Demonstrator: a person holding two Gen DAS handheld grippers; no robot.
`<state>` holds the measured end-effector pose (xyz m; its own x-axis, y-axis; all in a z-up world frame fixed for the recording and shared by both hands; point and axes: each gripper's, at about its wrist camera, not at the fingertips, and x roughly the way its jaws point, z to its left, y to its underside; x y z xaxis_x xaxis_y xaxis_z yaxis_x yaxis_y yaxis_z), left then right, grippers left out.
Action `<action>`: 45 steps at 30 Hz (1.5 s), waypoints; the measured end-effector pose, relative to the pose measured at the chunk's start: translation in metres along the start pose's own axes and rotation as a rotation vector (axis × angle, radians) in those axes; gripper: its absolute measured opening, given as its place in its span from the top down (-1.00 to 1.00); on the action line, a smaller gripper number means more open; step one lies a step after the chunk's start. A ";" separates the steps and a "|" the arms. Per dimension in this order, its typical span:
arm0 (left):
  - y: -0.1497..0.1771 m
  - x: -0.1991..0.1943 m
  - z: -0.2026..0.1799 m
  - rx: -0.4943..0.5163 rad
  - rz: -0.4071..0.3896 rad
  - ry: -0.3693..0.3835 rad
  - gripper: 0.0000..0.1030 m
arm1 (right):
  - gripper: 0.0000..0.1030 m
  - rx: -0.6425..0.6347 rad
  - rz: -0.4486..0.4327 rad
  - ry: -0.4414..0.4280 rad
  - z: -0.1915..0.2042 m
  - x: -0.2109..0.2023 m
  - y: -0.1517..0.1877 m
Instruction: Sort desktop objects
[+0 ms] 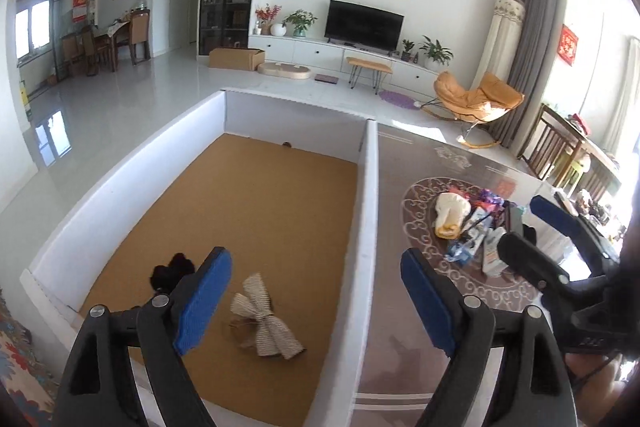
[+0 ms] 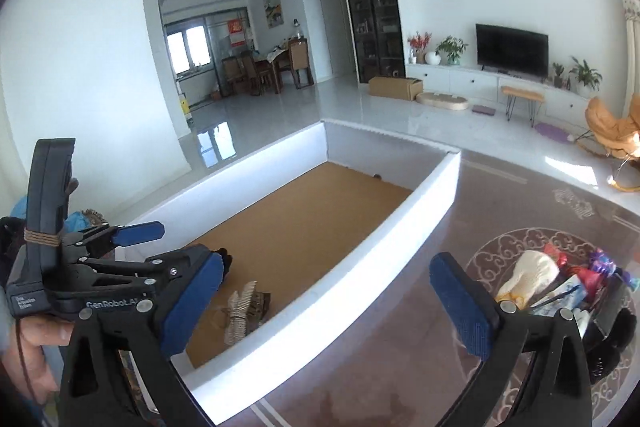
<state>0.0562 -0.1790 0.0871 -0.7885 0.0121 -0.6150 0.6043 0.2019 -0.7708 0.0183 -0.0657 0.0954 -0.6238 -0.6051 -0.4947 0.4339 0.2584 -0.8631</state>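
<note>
Both tongs spread, holding nothing: left tongs [image 1: 316, 303] above striped bow [image 1: 266, 323]; right tongs [image 2: 326, 307] left of clutter pile [image 2: 560, 287].

A brown patterned surface [image 1: 404, 307] under glass carries a white-walled tray [image 1: 370, 211] with a cork floor, left of the left gripper's right finger. On the cork lie a striped fabric bow [image 1: 266, 319] between those fingers and a black furry item [image 1: 172, 269] by the left finger. A heap of small packets [image 1: 476, 227] sits beyond the right finger.
</note>
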 end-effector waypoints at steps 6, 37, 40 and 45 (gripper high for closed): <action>0.043 0.017 -0.113 0.038 0.093 0.329 -1.00 | -1.00 -0.094 0.148 0.372 -0.101 -0.045 0.090; 0.108 0.161 -0.205 0.305 0.298 0.054 -1.00 | -1.00 0.299 0.394 0.495 -0.229 -0.023 0.154; 0.108 0.162 -0.205 0.305 0.297 0.051 -1.00 | -1.00 0.298 0.394 0.495 -0.229 -0.023 0.155; 0.108 0.162 -0.205 0.305 0.297 0.050 -1.00 | -1.00 0.298 0.393 0.495 -0.229 -0.023 0.155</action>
<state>-0.0300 0.0453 -0.0617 -0.5755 0.0751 -0.8143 0.8060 -0.1167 -0.5803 -0.0491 0.1605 -0.0508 -0.5761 -0.0762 -0.8139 0.8039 0.1274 -0.5809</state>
